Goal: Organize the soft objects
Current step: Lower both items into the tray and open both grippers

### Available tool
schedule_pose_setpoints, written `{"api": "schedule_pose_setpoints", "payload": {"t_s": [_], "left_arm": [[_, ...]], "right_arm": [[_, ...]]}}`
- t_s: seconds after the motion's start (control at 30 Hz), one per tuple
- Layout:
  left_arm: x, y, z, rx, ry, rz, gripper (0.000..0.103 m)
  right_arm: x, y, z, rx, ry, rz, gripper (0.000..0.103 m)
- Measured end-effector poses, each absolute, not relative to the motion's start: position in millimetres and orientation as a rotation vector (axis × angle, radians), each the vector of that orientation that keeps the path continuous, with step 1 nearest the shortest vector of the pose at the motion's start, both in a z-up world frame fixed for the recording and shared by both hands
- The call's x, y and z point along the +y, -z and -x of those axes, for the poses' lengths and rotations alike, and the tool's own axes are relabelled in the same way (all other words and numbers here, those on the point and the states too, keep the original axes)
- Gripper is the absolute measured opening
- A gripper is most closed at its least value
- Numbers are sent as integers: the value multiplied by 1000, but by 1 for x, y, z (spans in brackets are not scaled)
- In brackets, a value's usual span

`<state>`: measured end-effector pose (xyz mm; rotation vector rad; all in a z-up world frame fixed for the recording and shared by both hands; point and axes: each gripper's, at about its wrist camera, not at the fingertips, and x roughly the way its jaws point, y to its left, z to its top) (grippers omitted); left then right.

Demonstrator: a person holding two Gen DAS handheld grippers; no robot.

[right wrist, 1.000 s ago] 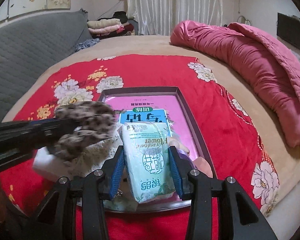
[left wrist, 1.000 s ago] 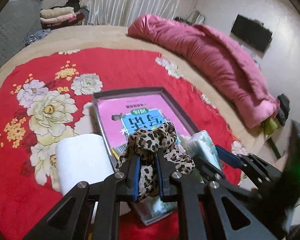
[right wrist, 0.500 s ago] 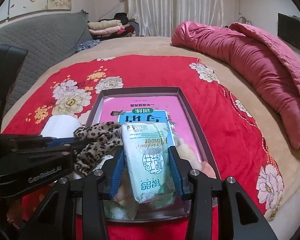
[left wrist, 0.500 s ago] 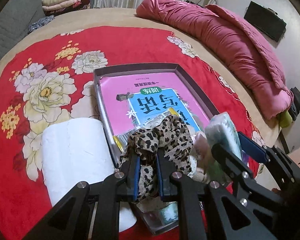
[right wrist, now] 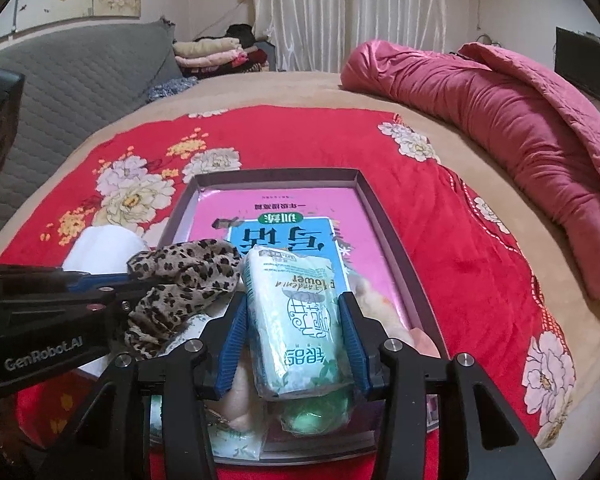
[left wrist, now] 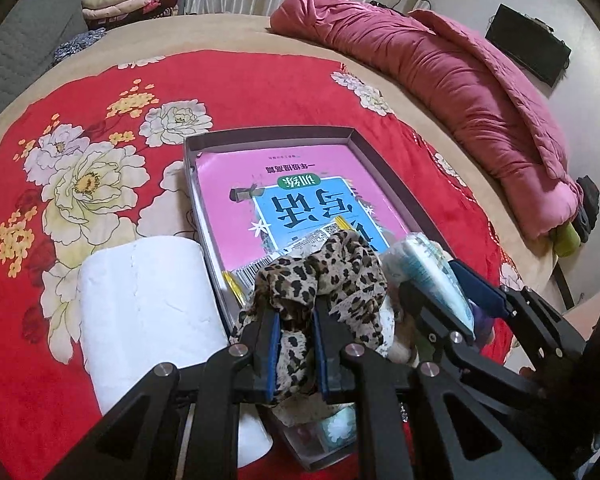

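My left gripper [left wrist: 294,316] is shut on a leopard-print cloth [left wrist: 332,272] and holds it over the near end of a shallow grey box [left wrist: 268,136]. My right gripper [right wrist: 294,304] is shut on a pale green tissue pack [right wrist: 296,316], also over the box's near end [right wrist: 384,220]. The cloth [right wrist: 184,276] and left gripper show at the left of the right wrist view. The tissue pack [left wrist: 432,268] shows at the right of the left wrist view. A pink and blue book [left wrist: 300,200] lies in the box, with other soft packets at its near end.
A white paper roll [left wrist: 148,304] lies left of the box on the red flowered blanket [left wrist: 60,160]. A rolled pink quilt [left wrist: 460,80] lies along the bed's right side. Folded clothes [right wrist: 212,50] are stacked at the far back, beside a grey headboard [right wrist: 80,76].
The left gripper has shifted slightly, bringing the cloth lower and closer to the tissue pack over the box's near end. The right gripper holds almost still.
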<state>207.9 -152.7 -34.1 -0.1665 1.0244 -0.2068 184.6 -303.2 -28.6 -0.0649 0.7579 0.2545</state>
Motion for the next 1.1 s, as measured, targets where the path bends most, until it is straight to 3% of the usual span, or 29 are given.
{"api": "schedule_pose_setpoints", "payload": {"t_s": [0.37,0.6,0.8,1.1], "left_arm": [[-152,33,-210,1029,208,183,20],[-152,28,-207,1012,224,186,54],[-152,16,-198,976,255,183,65],[-126,-21,-157,828,186,186,65]], "right_arm": [[-311,12,-173,675,-254,33,73],[-336,-6,-156,607,-204,-40,74],[-351,-10,-147,628,-176,-119,75],[-334,-26,-113,641,-152,-154,76]]}}
